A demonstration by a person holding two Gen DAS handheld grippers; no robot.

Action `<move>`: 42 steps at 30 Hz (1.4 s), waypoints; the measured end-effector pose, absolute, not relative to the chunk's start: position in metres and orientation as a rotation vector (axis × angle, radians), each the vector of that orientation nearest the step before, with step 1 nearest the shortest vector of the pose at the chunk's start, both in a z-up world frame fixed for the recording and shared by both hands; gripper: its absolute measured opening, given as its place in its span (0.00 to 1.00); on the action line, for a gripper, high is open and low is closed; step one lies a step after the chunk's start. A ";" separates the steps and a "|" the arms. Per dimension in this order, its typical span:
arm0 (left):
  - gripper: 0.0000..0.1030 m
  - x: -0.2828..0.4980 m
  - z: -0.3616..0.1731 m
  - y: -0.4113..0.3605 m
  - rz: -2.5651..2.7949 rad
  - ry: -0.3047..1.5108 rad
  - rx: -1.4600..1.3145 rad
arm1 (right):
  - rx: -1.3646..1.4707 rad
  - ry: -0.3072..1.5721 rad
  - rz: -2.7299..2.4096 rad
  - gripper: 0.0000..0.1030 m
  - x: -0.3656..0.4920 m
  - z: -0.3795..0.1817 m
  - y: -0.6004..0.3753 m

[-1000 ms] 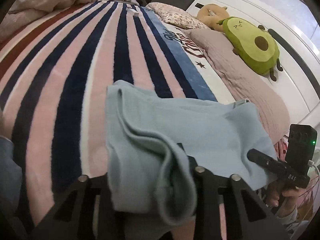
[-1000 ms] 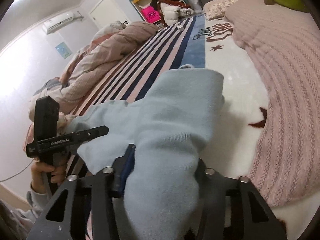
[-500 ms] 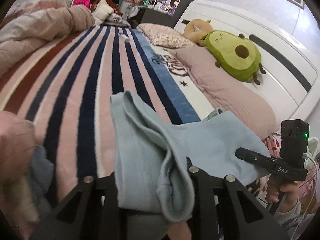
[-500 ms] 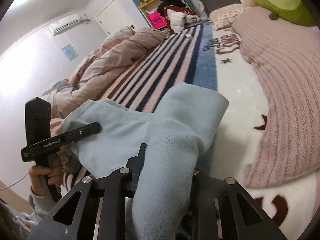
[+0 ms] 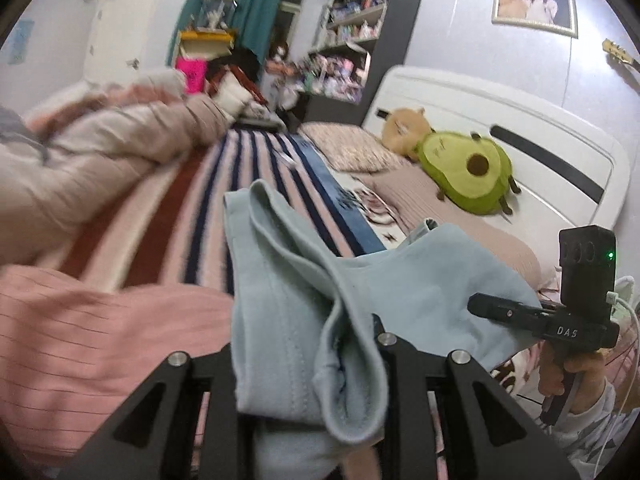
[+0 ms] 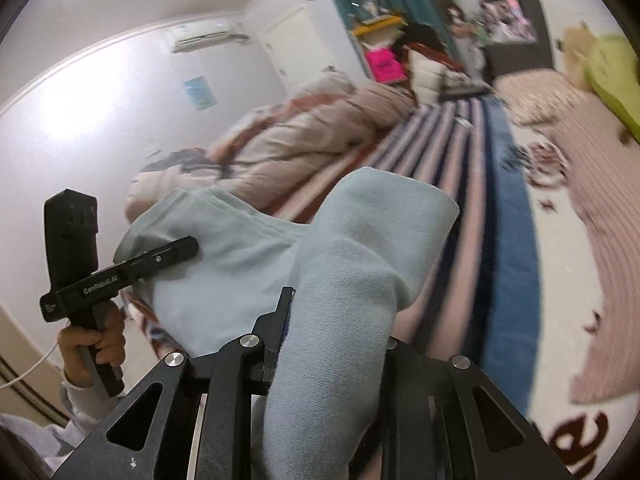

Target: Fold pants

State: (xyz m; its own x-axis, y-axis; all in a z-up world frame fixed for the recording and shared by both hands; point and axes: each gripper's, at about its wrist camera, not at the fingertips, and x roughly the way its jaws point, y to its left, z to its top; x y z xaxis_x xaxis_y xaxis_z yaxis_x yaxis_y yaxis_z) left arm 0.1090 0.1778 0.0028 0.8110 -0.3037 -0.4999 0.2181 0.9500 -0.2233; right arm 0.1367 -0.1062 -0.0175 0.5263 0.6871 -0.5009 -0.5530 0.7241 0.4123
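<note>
Left wrist view: the left gripper [image 5: 308, 364] pinches a bunched edge of the light-blue pants [image 5: 288, 312], its jaws having just closed further on the cloth. The pants hang above the striped blanket [image 5: 208, 216], clear of it. Right of the pants, the right gripper [image 5: 492, 306] clamps their far edge. An avocado plush [image 5: 468, 172] lies beyond the pants, by the headboard [image 5: 520, 120].

Right wrist view: the right gripper [image 6: 332, 344] has just closed on a thick fold of pants [image 6: 352, 264], which drapes over its jaws. Left of the pants, a hand [image 6: 94, 344] holds the left gripper [image 6: 188, 246], its tip against the cloth. A duvet [image 6: 312, 132] is heaped behind the pants.
</note>
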 end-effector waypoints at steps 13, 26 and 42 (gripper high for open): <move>0.19 0.065 0.036 0.327 0.017 0.473 -0.135 | 0.125 0.646 1.006 0.16 0.150 0.006 0.063; 0.21 0.087 -0.046 0.393 0.122 0.595 -0.228 | 0.057 0.748 1.009 0.21 0.178 -0.050 0.120; 0.28 0.086 -0.046 0.386 0.164 0.612 -0.231 | 0.062 0.823 0.979 0.32 0.183 -0.059 0.118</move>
